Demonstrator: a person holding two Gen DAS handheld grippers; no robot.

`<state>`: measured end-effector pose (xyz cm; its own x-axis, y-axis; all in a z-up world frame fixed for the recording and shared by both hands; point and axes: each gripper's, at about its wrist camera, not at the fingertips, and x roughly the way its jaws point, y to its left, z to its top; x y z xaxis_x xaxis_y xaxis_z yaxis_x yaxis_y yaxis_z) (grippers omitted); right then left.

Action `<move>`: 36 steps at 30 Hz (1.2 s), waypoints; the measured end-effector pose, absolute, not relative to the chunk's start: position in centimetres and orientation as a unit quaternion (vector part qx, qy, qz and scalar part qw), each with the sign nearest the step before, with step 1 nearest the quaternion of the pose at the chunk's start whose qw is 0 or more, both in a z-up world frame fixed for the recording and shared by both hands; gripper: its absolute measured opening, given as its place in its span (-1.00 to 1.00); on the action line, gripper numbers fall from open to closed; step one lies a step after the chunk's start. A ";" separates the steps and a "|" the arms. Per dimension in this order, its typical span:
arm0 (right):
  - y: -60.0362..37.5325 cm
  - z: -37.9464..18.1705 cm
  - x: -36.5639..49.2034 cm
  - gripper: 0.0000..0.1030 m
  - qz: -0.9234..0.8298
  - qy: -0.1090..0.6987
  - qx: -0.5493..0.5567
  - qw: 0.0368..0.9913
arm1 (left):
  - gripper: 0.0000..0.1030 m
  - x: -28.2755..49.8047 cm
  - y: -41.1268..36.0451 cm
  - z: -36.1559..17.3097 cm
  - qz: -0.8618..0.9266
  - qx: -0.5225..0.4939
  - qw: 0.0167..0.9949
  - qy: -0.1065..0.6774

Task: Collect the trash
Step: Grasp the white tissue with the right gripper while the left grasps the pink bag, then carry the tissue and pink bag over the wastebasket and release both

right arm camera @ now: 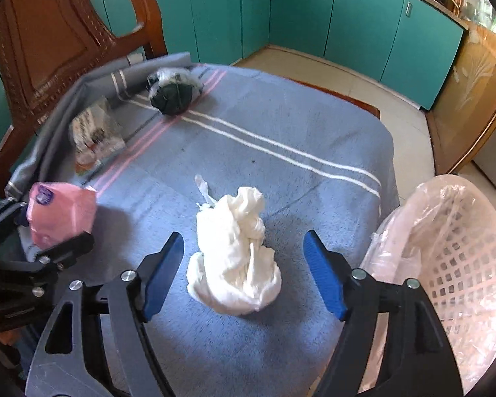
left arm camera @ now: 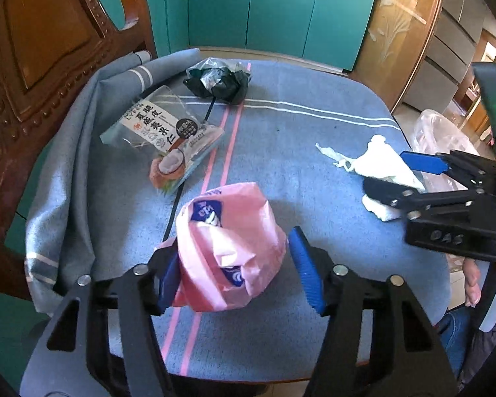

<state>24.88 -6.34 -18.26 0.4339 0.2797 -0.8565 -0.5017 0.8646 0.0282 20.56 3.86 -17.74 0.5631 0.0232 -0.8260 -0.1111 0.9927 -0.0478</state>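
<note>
Both grippers angled down: left gripper (left arm camera: 234,264) spread, left pad touching what sits between the jaws, right pad clear; right gripper (right arm camera: 243,273) spread wide, neither pad touching; bare hand (left arm camera: 479,281) on its handle.

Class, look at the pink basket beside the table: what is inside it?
A clear plastic bag lines the pink basket, spilling over its rim. No trash shows in the part visible. The basket's bottom is cut off by the picture edge and the right claw, so it cannot be checked.
</note>
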 end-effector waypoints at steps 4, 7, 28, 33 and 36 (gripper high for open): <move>-5.2 -19.1 24.5 0.43 0.234 0.481 -0.140 0.833 | 0.10 19.8 4.2 -17.2 0.041 -0.049 0.887 0.457; -4.7 -19.4 24.1 0.43 0.226 0.478 -0.158 0.834 | 0.09 19.4 4.6 -16.8 0.047 -0.050 0.890 0.450; -5.5 -16.7 22.7 -0.16 0.253 0.437 -0.149 0.850 | 0.07 16.9 3.5 -12.3 0.061 -0.034 0.920 0.385; -5.9 -15.7 22.4 -0.16 0.264 0.428 -0.133 0.854 | 0.07 16.7 3.4 -11.7 0.060 -0.034 0.923 0.378; -7.1 -14.3 22.5 -0.16 0.271 0.416 -0.109 0.861 | 0.07 16.5 3.2 -11.2 0.057 -0.034 0.926 0.373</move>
